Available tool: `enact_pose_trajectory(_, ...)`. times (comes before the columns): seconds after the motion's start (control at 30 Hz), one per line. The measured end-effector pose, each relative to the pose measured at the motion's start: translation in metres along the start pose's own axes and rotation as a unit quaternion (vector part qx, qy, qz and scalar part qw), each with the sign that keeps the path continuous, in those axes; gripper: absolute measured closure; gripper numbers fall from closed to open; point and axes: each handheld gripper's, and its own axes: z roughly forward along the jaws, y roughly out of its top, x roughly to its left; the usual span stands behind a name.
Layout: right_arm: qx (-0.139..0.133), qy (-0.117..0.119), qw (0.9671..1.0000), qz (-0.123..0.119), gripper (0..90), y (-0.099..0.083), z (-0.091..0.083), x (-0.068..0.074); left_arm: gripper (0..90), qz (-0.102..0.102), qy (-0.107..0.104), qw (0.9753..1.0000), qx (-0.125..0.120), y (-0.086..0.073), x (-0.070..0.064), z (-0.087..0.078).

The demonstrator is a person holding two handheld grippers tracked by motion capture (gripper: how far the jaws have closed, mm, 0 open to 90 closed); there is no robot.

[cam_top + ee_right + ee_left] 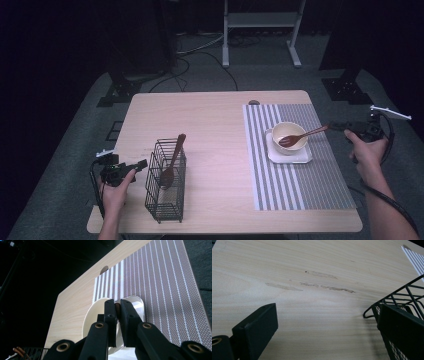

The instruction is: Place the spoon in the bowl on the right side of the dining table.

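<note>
The right gripper (336, 126), at the frame's right edge, is pinching the handle of a brown wooden spoon (299, 136), apparently to settle its head into the cream round bowl (289, 136) sitting on a white square plate (289, 154) atop the striped grey placemat (300, 165). At lower left, the left gripper (141, 164) is gaping wide and empty beside the black wire basket (165, 181), which is propping a second brown spoon (173, 162) upright.

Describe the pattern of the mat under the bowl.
The mat has grey and white stripes, clearest in the high view.
</note>
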Motion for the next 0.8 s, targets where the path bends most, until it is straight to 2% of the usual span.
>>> enact_pose_trajectory(0.4, 0.002, -0.004, 1.0, -0.005, 83.5, 0.0, 0.007, 0.0, 2.0, 0.002, 0.002, 1.0, 0.0, 0.0, -0.002, 0.001)
enact_pose_trajectory(0.8, 0.003, -0.003, 1.0, 0.0, 83.1, -0.002, 0.012, -0.006, 2.0, 0.001, 0.002, 1.0, 0.0, 0.0, -0.001, 0.001)
